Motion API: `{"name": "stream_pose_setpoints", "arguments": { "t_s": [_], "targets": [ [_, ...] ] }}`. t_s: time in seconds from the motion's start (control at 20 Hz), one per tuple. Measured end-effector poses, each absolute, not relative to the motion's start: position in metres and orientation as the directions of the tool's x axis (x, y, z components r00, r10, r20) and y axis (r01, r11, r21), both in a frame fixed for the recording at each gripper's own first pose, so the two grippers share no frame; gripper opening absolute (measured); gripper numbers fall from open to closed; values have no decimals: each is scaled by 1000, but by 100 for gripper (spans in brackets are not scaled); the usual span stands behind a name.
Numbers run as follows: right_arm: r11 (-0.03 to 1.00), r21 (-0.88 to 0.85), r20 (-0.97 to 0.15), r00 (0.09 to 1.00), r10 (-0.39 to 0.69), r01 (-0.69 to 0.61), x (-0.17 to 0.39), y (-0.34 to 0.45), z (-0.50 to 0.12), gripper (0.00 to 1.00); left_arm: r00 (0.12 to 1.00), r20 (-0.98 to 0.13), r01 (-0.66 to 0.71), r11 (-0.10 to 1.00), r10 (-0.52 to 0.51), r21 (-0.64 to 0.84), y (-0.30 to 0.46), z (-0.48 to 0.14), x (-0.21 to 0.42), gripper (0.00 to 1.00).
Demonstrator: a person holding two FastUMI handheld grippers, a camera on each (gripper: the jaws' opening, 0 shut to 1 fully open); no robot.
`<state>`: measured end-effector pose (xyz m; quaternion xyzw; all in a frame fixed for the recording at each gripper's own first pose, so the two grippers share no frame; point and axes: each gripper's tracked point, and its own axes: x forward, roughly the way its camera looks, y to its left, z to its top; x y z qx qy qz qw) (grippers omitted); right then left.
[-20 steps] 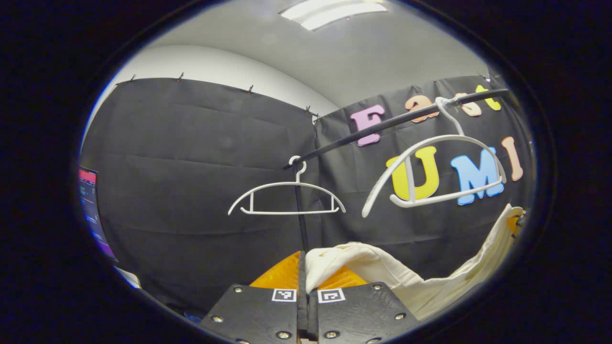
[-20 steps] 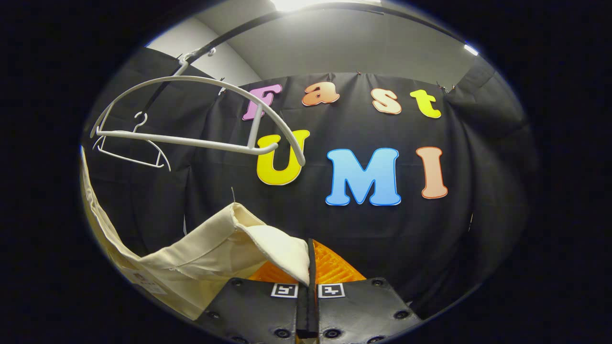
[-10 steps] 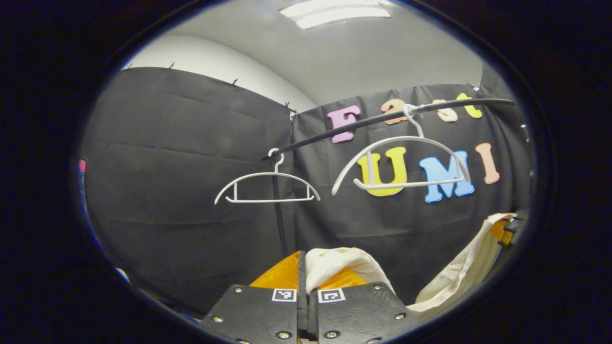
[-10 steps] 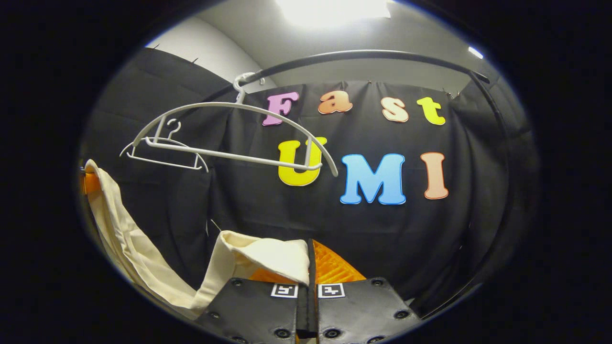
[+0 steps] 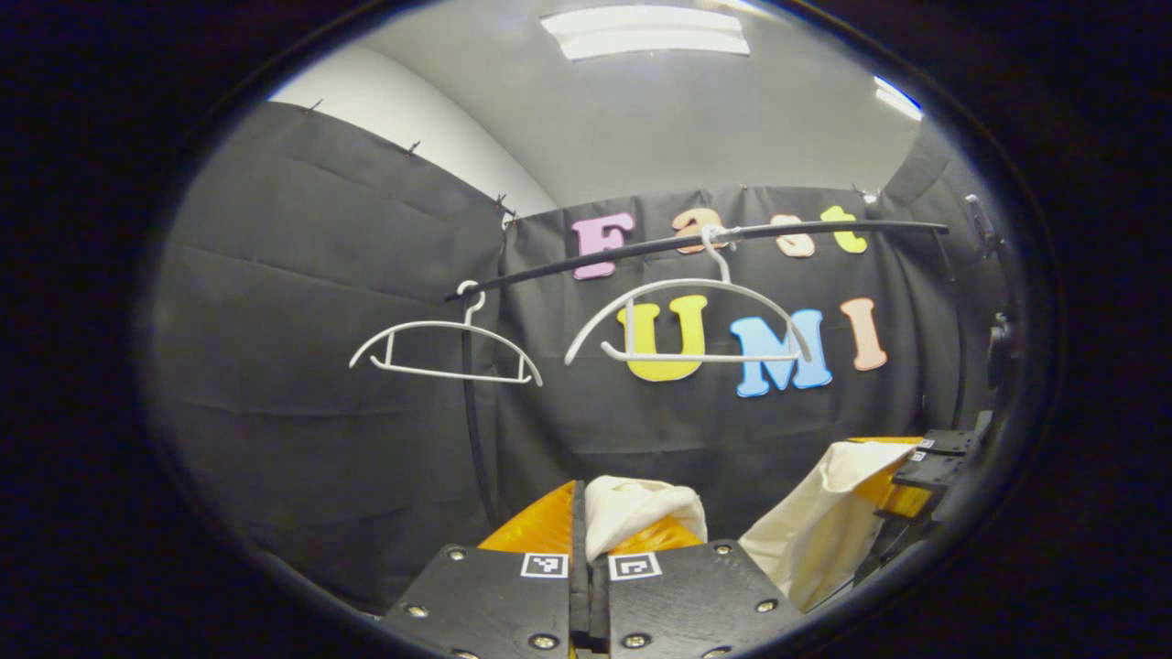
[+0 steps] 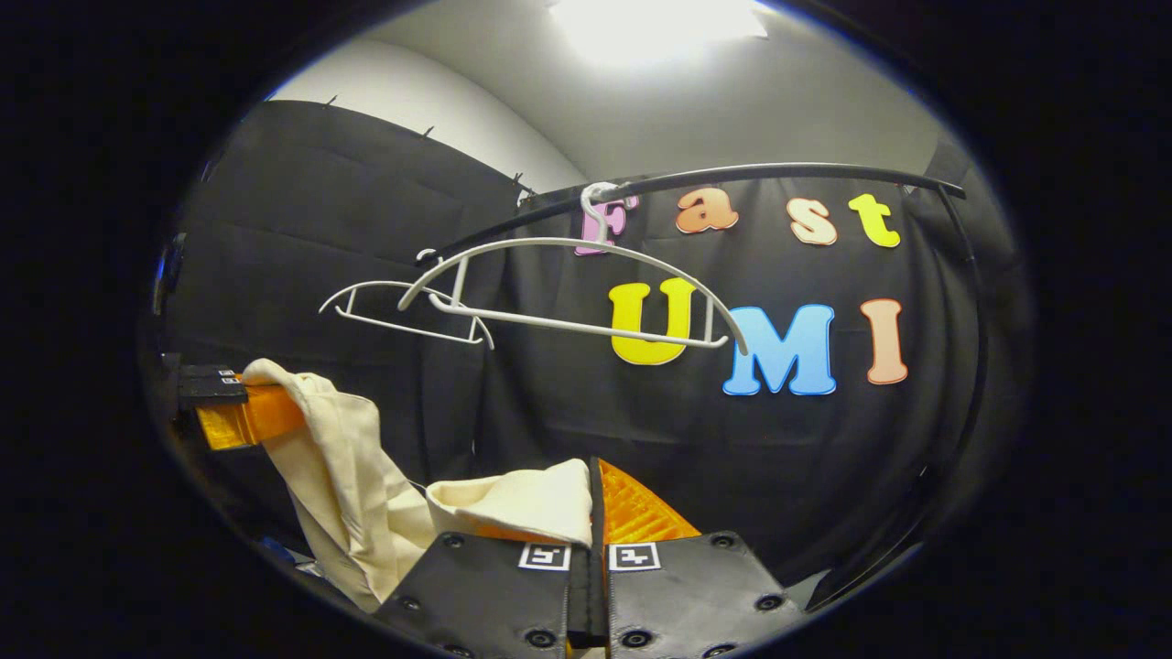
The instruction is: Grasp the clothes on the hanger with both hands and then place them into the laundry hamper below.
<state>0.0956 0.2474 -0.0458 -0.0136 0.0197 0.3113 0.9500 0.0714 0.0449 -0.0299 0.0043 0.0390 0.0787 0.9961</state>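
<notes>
Both claws clamp a cream cotton garment (image 6: 348, 494), now off the bare white plastic hanger (image 5: 689, 320) above: the left claw (image 5: 586, 549) pinches one bunched edge, the right claw (image 6: 593, 535) another, cloth sagging between them. The hamper lies below, unseen.

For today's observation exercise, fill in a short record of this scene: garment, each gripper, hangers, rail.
garment: cream cloth garment, off the hangers, slung between both grippers
left gripper: shut on one end of the garment
right gripper: shut on the other end
hangers: two white hangers, near and far, both bare
rail: black rail, carrying both hangers
</notes>
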Motion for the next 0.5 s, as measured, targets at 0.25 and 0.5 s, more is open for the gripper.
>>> {"name": "stream_pose_setpoints", "arguments": {
  "t_s": [0.25,0.5],
  "targets": [
    [773,26,-62,771,634,-634,66,269,-53,4,992,-87,-90,996,88,-17,39,-44,67,1],
    [762,20,-130,754,644,-648,47,281,-94,5,986,-156,-60,998,55,-30,40,-94,56,1]
  ]
}}
